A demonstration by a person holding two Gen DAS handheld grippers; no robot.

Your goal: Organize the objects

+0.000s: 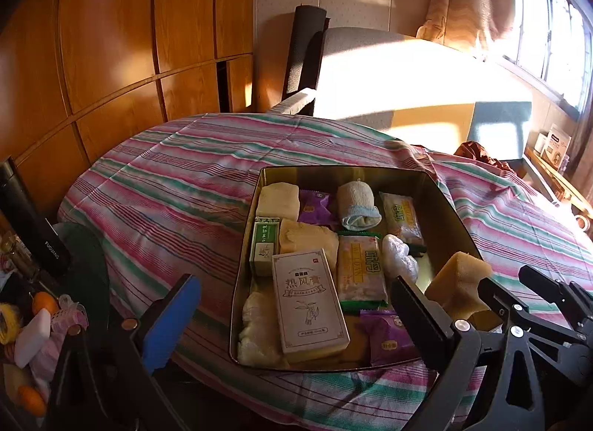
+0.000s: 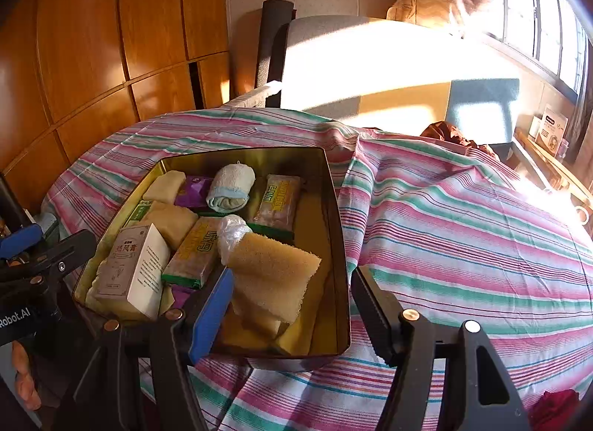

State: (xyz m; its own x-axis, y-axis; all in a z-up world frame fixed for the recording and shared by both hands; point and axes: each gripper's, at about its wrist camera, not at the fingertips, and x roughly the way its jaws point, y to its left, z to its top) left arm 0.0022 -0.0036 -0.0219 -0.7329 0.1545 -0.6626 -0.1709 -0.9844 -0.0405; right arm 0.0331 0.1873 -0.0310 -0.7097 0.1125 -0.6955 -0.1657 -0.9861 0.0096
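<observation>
An open metal tin (image 1: 448, 205) lies on the striped bedcover (image 1: 166, 186), packed with a white carton (image 1: 307, 305), snack packets, wrapped soaps and a rolled sock (image 1: 357, 205). My left gripper (image 1: 292, 281) hovers over the tin's near end, jaws wide open around nothing, with the carton below them. A yellow sponge (image 2: 274, 271) stands on edge in the tin's bare right part (image 2: 333, 245). My right gripper (image 2: 292, 271) straddles it: the blue pad (image 2: 213, 308) is beside the sponge, and a clear gap separates it from the black finger (image 2: 374, 312). In the left wrist view the sponge (image 1: 459, 282) rises above the rim.
Clutter lies left of the bed: a black flask (image 1: 33, 216), oranges (image 1: 44, 301), a white bar (image 1: 33, 334). A grey chair (image 1: 370, 71) and a wooden wardrobe (image 1: 111, 42) stand behind. Striped cover (image 2: 463, 245) stretches right of the tin. A hand (image 2: 26, 375) shows at lower left.
</observation>
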